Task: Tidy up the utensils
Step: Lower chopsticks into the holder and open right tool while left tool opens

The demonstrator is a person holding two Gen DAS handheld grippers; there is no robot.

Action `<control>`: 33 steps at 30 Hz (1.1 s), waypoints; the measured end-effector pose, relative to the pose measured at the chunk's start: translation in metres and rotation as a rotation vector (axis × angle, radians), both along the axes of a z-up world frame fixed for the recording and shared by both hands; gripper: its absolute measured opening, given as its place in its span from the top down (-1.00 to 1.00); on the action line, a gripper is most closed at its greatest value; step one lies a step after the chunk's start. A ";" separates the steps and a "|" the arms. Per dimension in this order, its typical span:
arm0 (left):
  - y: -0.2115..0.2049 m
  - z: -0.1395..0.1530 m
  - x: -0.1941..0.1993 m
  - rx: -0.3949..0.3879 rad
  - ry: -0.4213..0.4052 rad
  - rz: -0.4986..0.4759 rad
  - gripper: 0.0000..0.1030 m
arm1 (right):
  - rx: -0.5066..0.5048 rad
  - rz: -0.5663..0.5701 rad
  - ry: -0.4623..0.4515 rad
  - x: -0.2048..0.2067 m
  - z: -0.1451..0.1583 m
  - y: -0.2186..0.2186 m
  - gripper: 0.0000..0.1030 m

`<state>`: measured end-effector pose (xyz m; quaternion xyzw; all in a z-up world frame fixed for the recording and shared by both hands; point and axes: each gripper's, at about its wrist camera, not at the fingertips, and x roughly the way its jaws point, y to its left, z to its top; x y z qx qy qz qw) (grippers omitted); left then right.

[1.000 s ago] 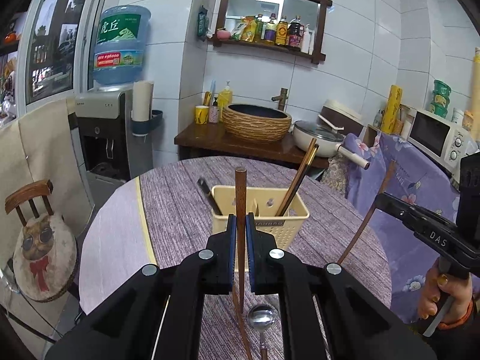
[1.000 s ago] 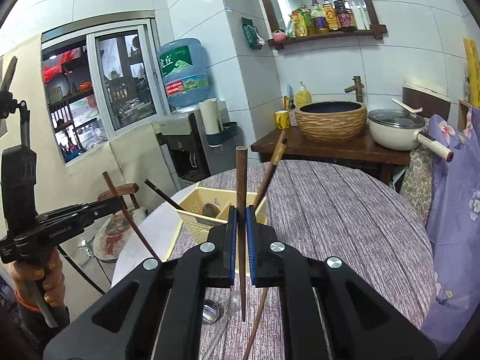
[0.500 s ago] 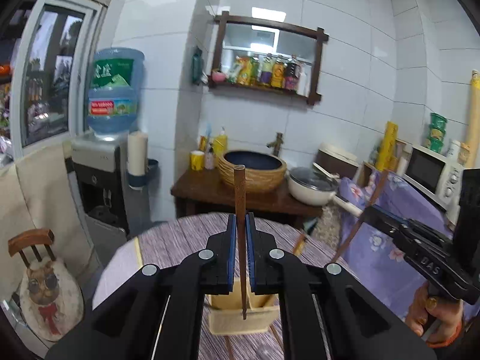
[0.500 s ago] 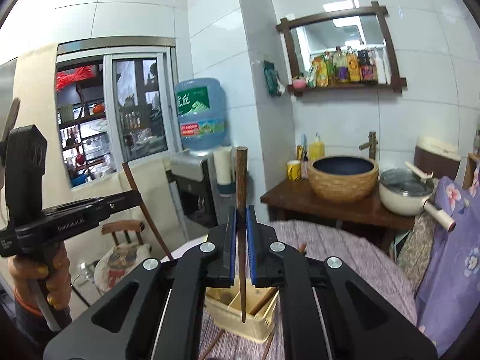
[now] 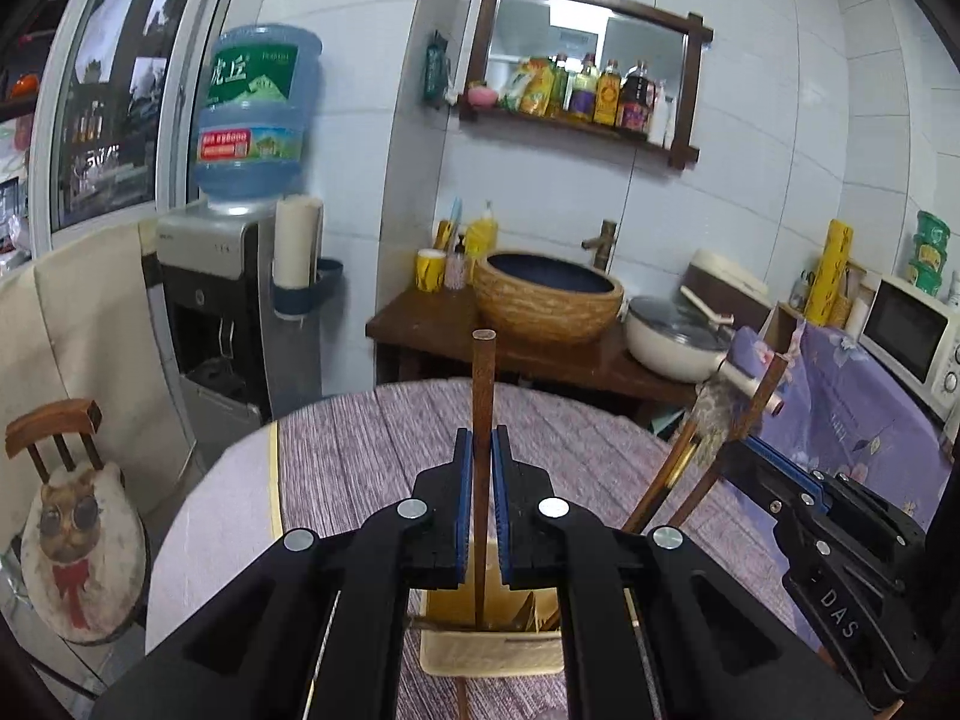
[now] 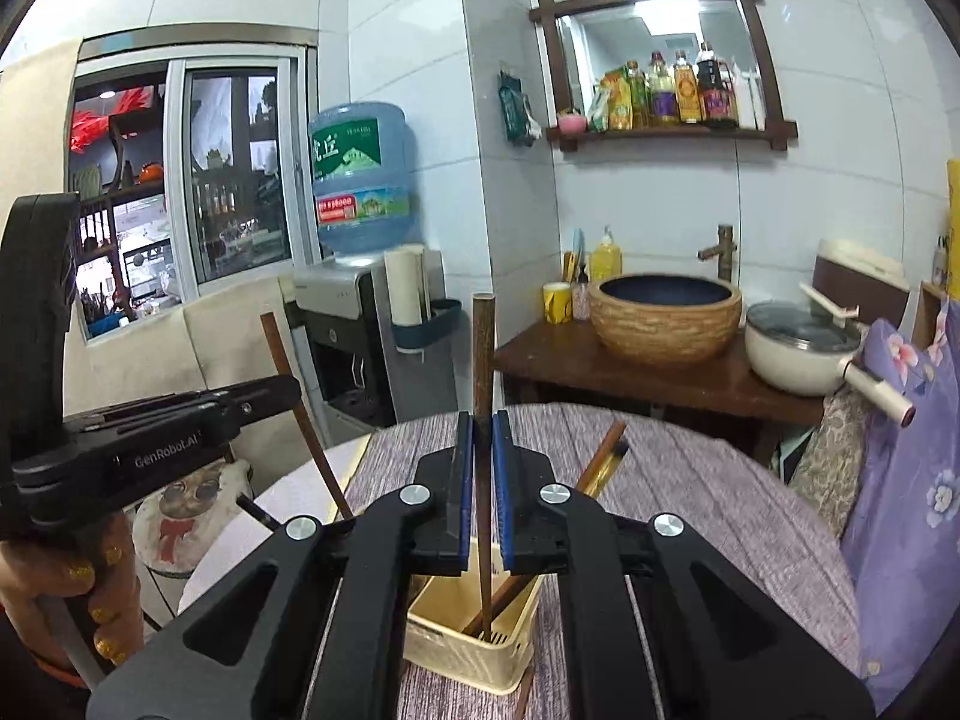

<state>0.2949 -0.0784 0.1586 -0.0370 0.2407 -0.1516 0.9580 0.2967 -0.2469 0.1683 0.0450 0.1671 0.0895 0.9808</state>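
Observation:
My left gripper (image 5: 482,450) is shut on a brown chopstick (image 5: 483,396) held upright, its lower tip down inside the cream plastic utensil basket (image 5: 492,654). My right gripper (image 6: 482,435) is shut on another brown chopstick (image 6: 483,360), also upright, its tip inside the same basket (image 6: 474,642). Two chopsticks (image 5: 666,480) lean in the basket's right side. The right gripper's body (image 5: 840,546) shows at the right of the left wrist view; the left gripper's body (image 6: 150,438) shows at the left of the right wrist view.
The basket stands on a round table with a purple striped cloth (image 5: 372,450). Behind are a wooden stand with a woven basin (image 5: 555,300) and a white pot (image 5: 675,336), a water dispenser (image 5: 234,300), a cat-cushion chair (image 5: 78,540), and a microwave (image 5: 912,342).
Both grippers have come down over the basket with their chopsticks; the chopstick tips now reach inside it. The view has tilted down so more of the table shows.

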 end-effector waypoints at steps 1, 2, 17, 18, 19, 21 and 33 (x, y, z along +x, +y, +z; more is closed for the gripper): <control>0.000 -0.005 0.001 0.001 0.011 -0.001 0.86 | 0.003 0.001 0.010 0.001 -0.005 0.000 0.85; 0.000 -0.010 0.002 0.002 0.023 0.000 0.86 | 0.010 0.003 0.023 0.003 -0.010 0.000 0.85; -0.005 -0.037 -0.003 0.038 0.034 -0.006 0.75 | 0.037 -0.008 0.053 0.006 -0.040 -0.008 0.84; -0.006 -0.036 -0.007 0.045 0.021 -0.002 0.51 | 0.024 -0.010 0.043 0.004 -0.039 -0.007 0.82; -0.006 -0.036 -0.011 0.047 0.006 -0.002 0.36 | 0.014 -0.013 0.034 0.002 -0.038 -0.007 0.75; -0.005 -0.033 -0.023 0.041 -0.032 -0.003 -0.05 | -0.005 -0.023 0.014 -0.003 -0.038 -0.006 0.45; 0.014 -0.059 -0.077 0.073 -0.023 -0.024 -0.66 | -0.103 -0.051 -0.024 -0.067 -0.053 0.000 -0.27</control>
